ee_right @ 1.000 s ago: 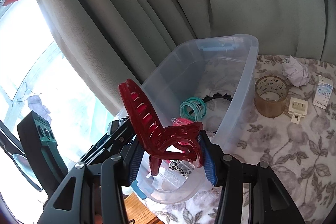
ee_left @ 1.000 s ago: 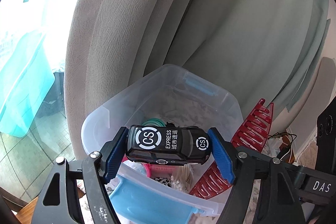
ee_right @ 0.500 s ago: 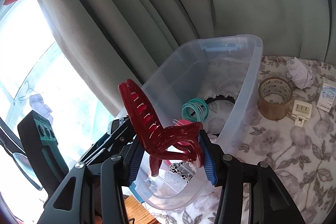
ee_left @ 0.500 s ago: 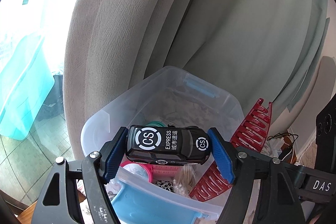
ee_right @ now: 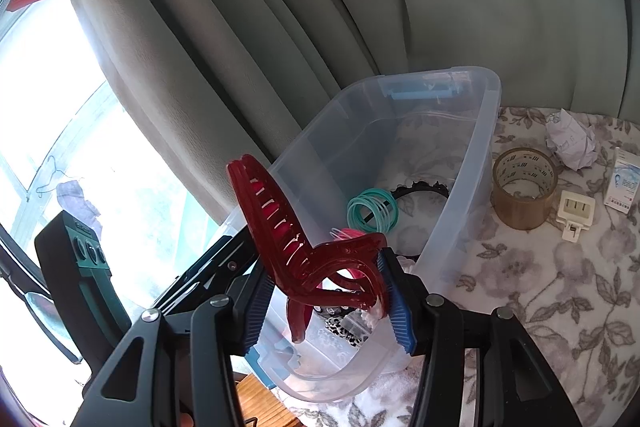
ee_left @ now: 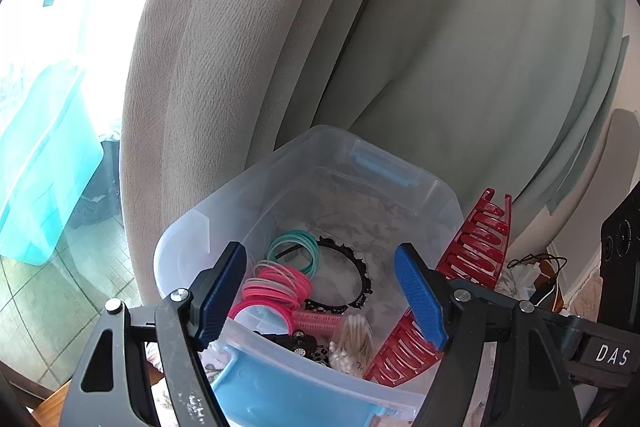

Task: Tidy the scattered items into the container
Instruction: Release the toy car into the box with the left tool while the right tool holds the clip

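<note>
The clear plastic bin [ee_left: 400,163] stands just beyond my left gripper [ee_left: 320,255], which hangs open and empty over its near end. A black toy car [ee_left: 296,341] lies inside against the near wall, beside pink rollers [ee_left: 316,319] and cotton swabs [ee_left: 352,339]. Teal rings [ee_left: 294,251], pink rings [ee_left: 280,287] and a black headband [ee_left: 356,275] rest on the bottom. My right gripper [ee_right: 324,267] is shut on a red hair claw [ee_right: 280,227], held above the bin's [ee_right: 488,115] near corner. The claw [ee_left: 476,247] also shows at the right of the left wrist view.
On the floral cloth [ee_right: 560,287] right of the bin sit a brown tape roll [ee_right: 524,187], a crumpled paper [ee_right: 570,143], a white plug [ee_right: 576,211] and a small box [ee_right: 624,187]. Grey curtains hang close behind. The table edge lies at the bin's near left.
The black toy car has left my left gripper's jaws and now lies in the bin. The right gripper keeps the red claw in the same place.
</note>
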`<action>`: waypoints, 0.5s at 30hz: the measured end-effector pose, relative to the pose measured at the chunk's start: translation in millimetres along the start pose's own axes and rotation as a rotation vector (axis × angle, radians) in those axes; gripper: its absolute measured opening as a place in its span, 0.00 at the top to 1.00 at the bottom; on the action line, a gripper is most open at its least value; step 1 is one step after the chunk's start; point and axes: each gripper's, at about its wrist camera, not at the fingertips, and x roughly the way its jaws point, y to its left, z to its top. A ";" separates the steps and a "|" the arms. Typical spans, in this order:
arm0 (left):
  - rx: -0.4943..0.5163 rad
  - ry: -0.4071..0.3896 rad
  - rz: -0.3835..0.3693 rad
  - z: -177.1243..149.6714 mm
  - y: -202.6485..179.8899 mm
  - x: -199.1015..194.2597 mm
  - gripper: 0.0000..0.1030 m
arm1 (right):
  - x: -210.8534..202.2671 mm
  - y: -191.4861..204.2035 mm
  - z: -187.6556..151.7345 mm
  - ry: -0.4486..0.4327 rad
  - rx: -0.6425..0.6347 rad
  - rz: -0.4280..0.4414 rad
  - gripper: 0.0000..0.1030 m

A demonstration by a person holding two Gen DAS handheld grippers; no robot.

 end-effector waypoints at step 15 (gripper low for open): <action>-0.022 -0.001 -0.011 4.7 -3.1 -2.1 0.25 | 2.5 1.1 3.0 0.006 0.000 -0.003 0.43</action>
